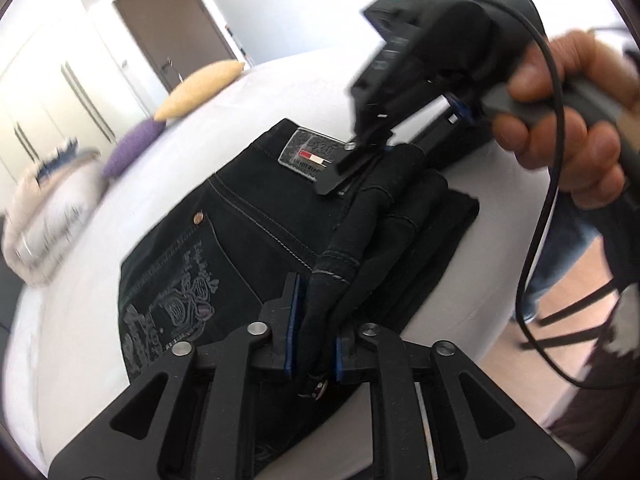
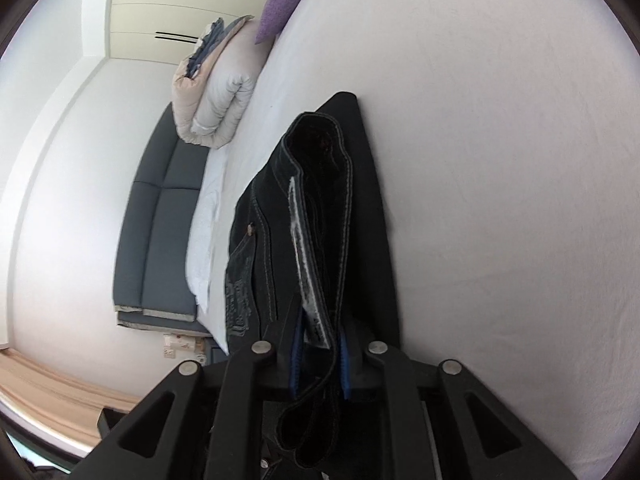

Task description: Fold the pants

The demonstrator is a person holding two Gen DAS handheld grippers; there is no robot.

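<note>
- Black denim pants [image 1: 248,216] lie partly folded on the white bed sheet [image 1: 100,280], ahead of and beneath both my tongs.
- My left tongs [image 1: 314,344] are clamped on a bunched fold of the pants, blue pads [image 1: 295,300] pressing the cloth.
- My right tongs [image 2: 320,356] are clamped on the waistband edge, its pale inner label [image 2: 304,248] running forward from between the pads.
- Beyond my left tongs, my right hand [image 1: 572,120] grips its handle.
- Purple cushion [image 2: 282,0] and a rolled duvet [image 2: 220,92] sit far ahead, left.
</note>
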